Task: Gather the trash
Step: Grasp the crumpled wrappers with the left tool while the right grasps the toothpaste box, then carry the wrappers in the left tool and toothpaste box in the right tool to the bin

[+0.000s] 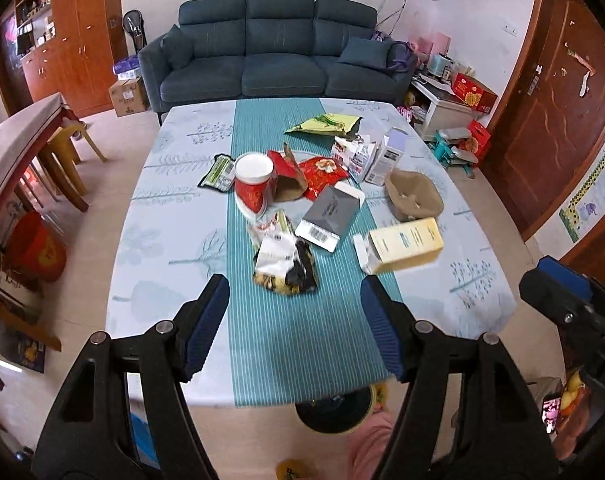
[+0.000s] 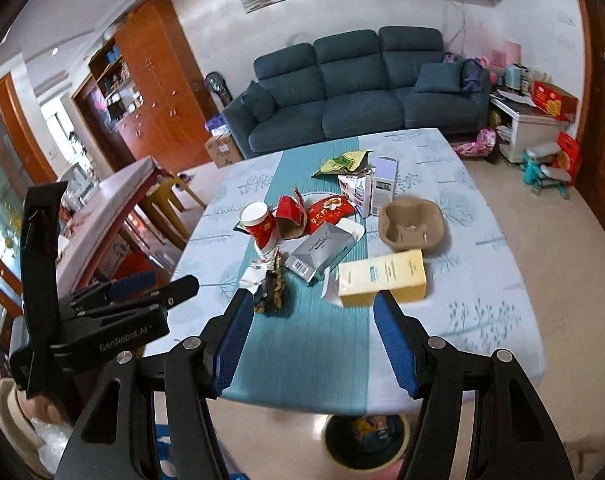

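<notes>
Trash lies on a table with a teal-striped cloth (image 1: 294, 340). Nearest is a crumpled black and white wrapper (image 1: 284, 266) (image 2: 268, 286). Behind it are a grey box (image 1: 329, 216) (image 2: 322, 250), a yellow box (image 1: 402, 242) (image 2: 382, 278), a red paper cup (image 1: 253, 180) (image 2: 260, 224), red wrappers (image 1: 322, 174), a brown pulp tray (image 1: 414, 196) (image 2: 412, 226), and a green bag (image 1: 326, 125). My left gripper (image 1: 294, 320) is open and empty above the table's near edge. My right gripper (image 2: 314, 340) is open and empty, just short of the yellow box.
A black bin (image 1: 334, 410) (image 2: 364, 440) stands on the floor under the table's near edge. A blue sofa (image 1: 278, 48) is behind the table. A wooden side table (image 1: 18, 144) with stools stands at left. Boxes and clutter are at right.
</notes>
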